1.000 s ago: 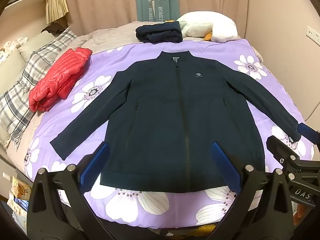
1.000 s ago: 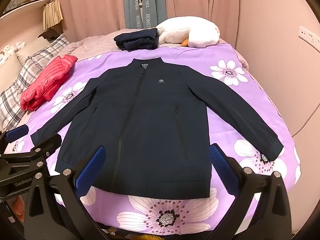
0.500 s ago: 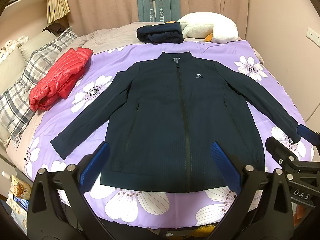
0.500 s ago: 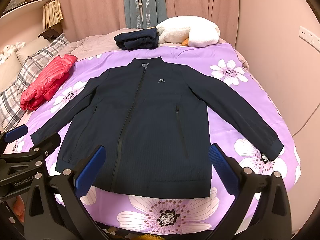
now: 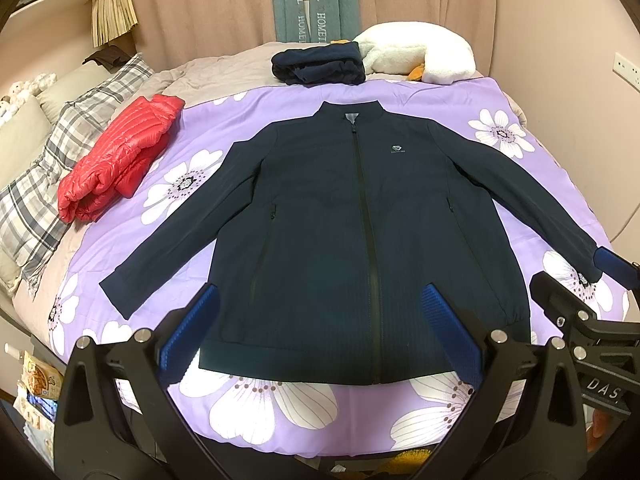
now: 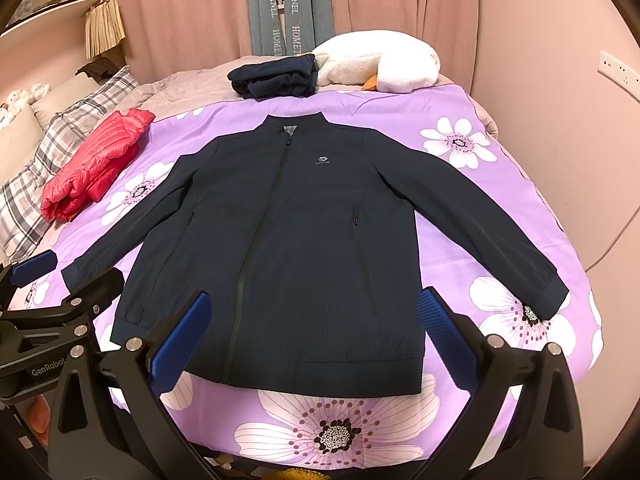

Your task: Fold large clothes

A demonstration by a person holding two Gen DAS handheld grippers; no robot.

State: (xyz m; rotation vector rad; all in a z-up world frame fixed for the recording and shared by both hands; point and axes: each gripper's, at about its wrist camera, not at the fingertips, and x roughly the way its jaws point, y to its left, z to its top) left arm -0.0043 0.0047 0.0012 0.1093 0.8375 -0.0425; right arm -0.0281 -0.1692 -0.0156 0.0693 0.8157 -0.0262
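Note:
A dark navy zip jacket [image 5: 360,232] lies flat and face up on the purple flowered bedspread [image 5: 248,128], sleeves spread out to both sides; it also shows in the right wrist view [image 6: 304,240]. My left gripper [image 5: 318,320] is open and empty, held above the jacket's hem at the near edge of the bed. My right gripper [image 6: 310,320] is open and empty too, above the hem further right. Each gripper shows at the edge of the other's view, the right one [image 5: 592,312] and the left one [image 6: 52,300].
A folded red puffer jacket [image 5: 116,156] lies at the left near plaid pillows [image 5: 52,184]. A folded navy garment [image 5: 320,64] and a white plush toy [image 5: 420,56] lie at the far edge. A wall [image 6: 580,120] is close on the right.
Both views have shifted very slightly. The jacket and both open grippers are as before.

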